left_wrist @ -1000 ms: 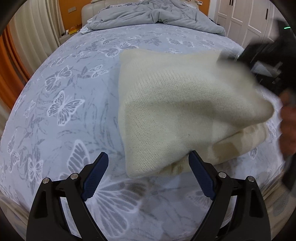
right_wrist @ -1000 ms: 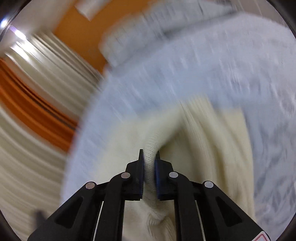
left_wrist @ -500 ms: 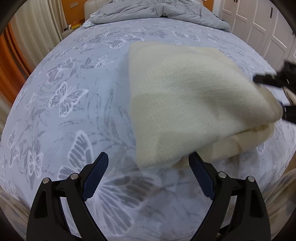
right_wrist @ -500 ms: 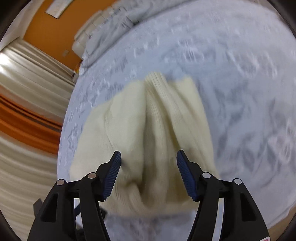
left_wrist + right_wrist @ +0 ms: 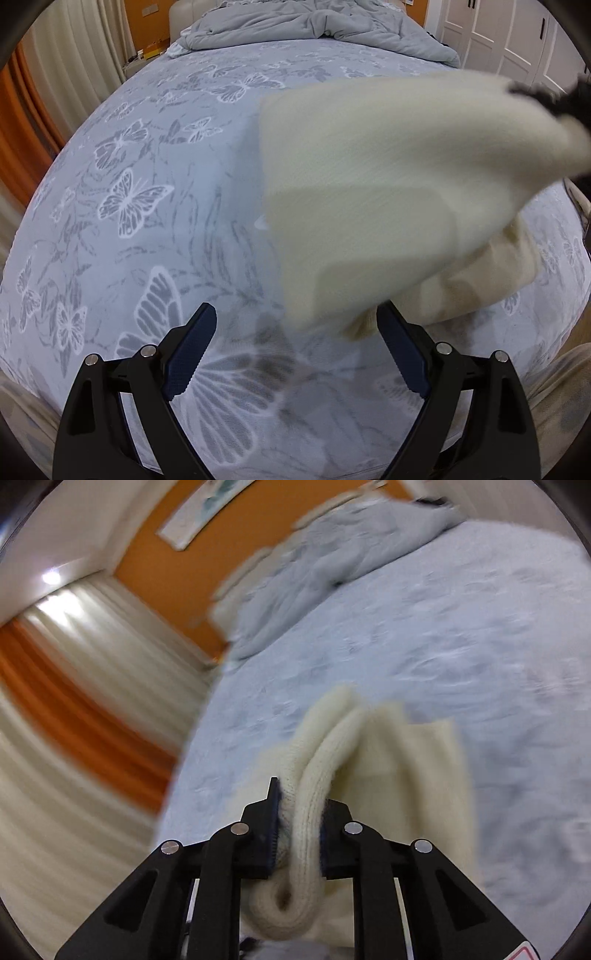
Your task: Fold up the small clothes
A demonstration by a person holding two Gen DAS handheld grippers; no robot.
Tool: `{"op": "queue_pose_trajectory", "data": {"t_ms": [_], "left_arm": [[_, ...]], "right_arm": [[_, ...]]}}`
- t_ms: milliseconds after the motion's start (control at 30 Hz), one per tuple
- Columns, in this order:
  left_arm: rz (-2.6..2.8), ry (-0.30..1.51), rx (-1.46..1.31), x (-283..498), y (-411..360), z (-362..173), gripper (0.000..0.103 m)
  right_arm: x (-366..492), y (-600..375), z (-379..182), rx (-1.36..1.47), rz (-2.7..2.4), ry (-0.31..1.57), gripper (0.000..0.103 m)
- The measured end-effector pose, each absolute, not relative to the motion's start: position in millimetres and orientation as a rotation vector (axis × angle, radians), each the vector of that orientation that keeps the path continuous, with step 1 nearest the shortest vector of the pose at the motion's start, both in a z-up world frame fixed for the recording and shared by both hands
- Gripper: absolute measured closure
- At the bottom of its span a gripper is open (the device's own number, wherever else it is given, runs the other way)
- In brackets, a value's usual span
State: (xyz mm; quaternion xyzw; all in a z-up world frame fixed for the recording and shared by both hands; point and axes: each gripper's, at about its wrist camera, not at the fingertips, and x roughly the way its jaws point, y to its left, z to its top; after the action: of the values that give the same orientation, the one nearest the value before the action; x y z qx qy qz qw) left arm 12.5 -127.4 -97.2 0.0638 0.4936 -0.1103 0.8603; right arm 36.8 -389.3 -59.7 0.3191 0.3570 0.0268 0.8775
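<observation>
Right gripper (image 5: 297, 829) reclosed, pinching cream knit (image 5: 310, 812)

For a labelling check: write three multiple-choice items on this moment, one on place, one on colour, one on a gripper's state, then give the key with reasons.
1. Where does the knitted garment lie in the left wrist view?
A. right of centre on the bed sheet
B. on the floor
C. on the grey duvet

2. What colour is the garment?
A. grey
B. cream
C. orange

3. What state is the right gripper in?
A. wide open, holding nothing
B. shut on a fold of the garment
C. out of every view

Key: 1 A, since butterfly-print sheet lies bare to its left; 2 B, the knit is cream in both views; 3 B, its jaws have just been closing and the pads squeeze a ribbed fold, while the left gripper stands open over the sheet.
</observation>
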Motion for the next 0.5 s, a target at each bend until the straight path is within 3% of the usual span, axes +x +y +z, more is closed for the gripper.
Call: {"op": "queue_pose_trajectory", "data": {"t_ms": [133, 233, 300, 400, 500], "left_arm": [[-0.244, 1.037, 0.144, 13, -133, -98, 0.017], [-0.241, 1.05, 0.14, 13, -136, -100, 0.017], [-0.26, 1.047, 0.122, 11, -135, -96, 0.017], [-0.342, 0.999, 0.048, 1, -124, -72, 0.017], [-0.338, 0.933, -0.05, 2, -112, -41, 0.017]], "right_arm": [[44, -414, -125, 0.687, -0.159, 1.095, 0.086], [47, -421, -126, 0.736, -0.111, 1.087, 0.084], [35, -433, -116, 0.787, -0.124, 1.026, 0.08], [5, -440, -65, 0.69, -0.171, 0.765, 0.075], [0, -421, -37, 0.618, -0.042, 0.623, 0.088]]}}
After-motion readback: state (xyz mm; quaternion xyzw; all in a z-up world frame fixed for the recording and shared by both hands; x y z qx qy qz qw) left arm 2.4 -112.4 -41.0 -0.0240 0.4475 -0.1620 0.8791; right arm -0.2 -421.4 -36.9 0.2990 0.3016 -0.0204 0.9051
